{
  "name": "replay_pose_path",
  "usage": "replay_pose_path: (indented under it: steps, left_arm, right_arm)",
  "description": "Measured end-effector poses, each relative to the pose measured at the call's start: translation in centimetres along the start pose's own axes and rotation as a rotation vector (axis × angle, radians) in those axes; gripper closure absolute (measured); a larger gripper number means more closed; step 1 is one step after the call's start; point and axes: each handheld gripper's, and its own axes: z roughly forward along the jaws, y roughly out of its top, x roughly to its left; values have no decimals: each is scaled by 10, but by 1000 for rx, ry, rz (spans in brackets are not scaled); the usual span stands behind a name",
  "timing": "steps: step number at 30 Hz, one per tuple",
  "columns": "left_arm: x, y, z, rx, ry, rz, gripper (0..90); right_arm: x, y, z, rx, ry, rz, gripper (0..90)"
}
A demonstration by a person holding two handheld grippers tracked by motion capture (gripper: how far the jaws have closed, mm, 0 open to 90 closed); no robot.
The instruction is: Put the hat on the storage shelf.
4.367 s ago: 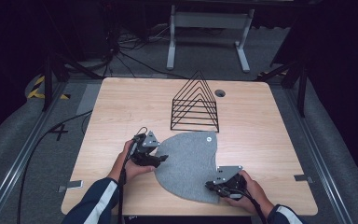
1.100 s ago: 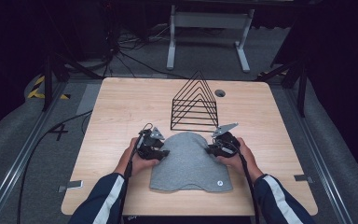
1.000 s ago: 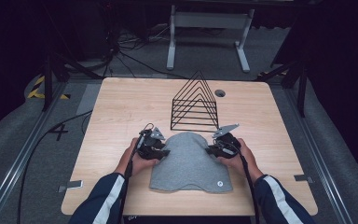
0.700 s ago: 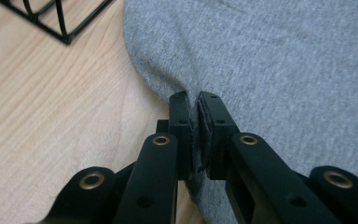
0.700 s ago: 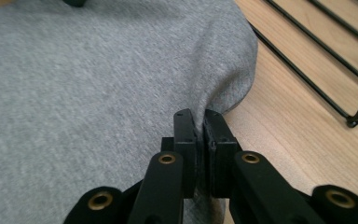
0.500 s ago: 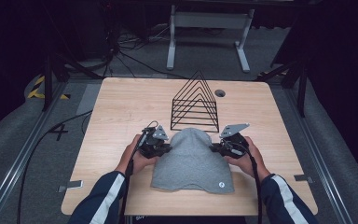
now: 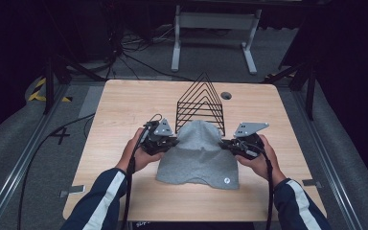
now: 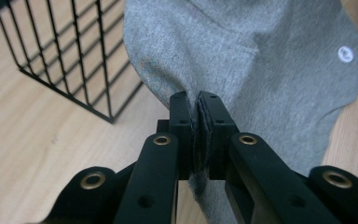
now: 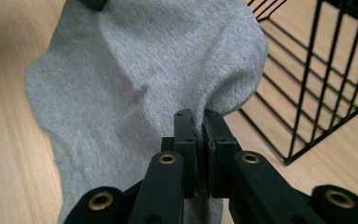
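On the bench, near edge: the grey cloth (image 7: 199,155) lies spread toward the person, its hem with a small white tag nearest them.
Left tongs (image 7: 165,143): clamped tight on the cloth's left edge, fabric pinched between the jaws in the left gripper view (image 8: 198,116).
Right tongs (image 7: 234,144): likewise closed on the right edge, cloth bunched in the jaws (image 9: 199,130).
Change: over the last second both tongs have carried the cloth's rounded top away from the person; it now rises in a hump against the foot of the wire rack (image 7: 201,103).
Meaning: likely the cloth is being brought to the rack to drape or load it; that step is not yet done.
Pointing: rounded top faces the rack, hem faces the person.
Long axis: runs near to far, roughly in line with the rack.
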Motion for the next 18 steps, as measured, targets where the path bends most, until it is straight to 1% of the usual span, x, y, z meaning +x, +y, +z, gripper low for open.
replay_pose_path:
  steps: [2,3,4,5,6,9,11,13,15,16,17,18]
  left_arm:
    - [1,9,-9,-10,9,14,849]
    - [1,9,-9,-10,9,14,849]
    - [2,13,-13,-18,15,26,849]
    - [2,17,-15,-32,17,27,849]
    - [2,24,-20,-44,31,39,849]
    - [1,35,-27,-45,51,62,849]
    - [0,43,-31,-53,67,60,850]
    - [0,52,-37,-66,81,65,850]
    - [-1,62,-43,-90,83,73,851]
    - [-2,67,-45,-88,92,88,851]
    - [-2,73,-47,-93,97,91,851]
    - [-1,77,-49,-96,100,105,851]
  right_arm:
    - [0,3,-6,-14,-12,1,857]
    - [0,3,-6,-14,-12,1,857]
    - [-2,6,-10,-26,-18,3,857]
    - [-2,9,-13,-33,-26,3,858]
    - [-3,11,-16,-37,-39,2,858]
    - [-3,24,-28,-62,-60,-13,858]
    - [-4,31,-34,-73,-70,-22,858]
    - [-5,39,-42,-90,-86,-35,858]
    - [-5,48,-51,-107,-95,-41,858]
    - [-6,52,-55,-114,-99,-48,857]
    - [-6,56,-59,-116,-108,-53,858]
    - [-7,60,-63,-121,-113,-62,857]
